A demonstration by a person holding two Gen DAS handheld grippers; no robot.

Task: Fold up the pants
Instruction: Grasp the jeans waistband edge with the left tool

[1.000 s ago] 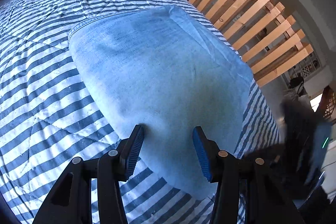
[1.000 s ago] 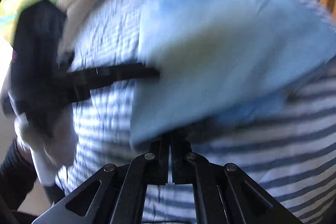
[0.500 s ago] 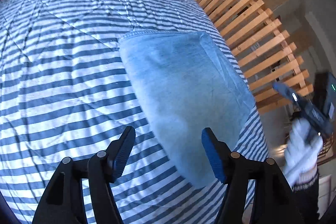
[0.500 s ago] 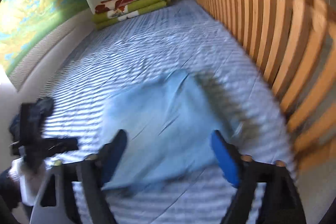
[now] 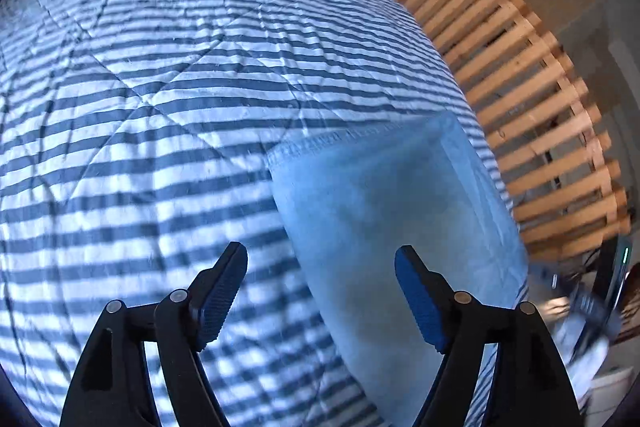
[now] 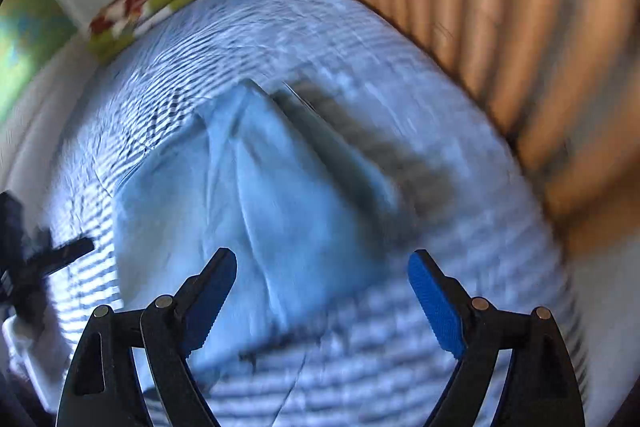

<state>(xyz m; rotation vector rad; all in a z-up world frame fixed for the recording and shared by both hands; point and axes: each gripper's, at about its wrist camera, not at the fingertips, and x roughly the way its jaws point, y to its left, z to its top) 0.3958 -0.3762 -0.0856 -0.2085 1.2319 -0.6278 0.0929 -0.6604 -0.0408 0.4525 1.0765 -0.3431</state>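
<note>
Left gripper [image 5: 320,291]: jaws opening, nothing between the pads; it hangs above the cloth.
Right gripper [image 6: 322,291]: spread wide, empty.
Pants [image 5: 392,227]: pale denim, folded into a compact packet, flat on the striped quilt [image 5: 160,107] near the slatted wooden rail [image 5: 520,87].
Lie: packet sits ahead of and below both claws; its long axis runs away from them, stitched hem at the far end.
Nearer hand: cannot tell; both look about equally close.
Judgement: fold looks finished or nearly so.

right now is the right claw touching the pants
Apart. The right wrist view shows the right claw open above the folded pants, nothing between its pads.
</note>
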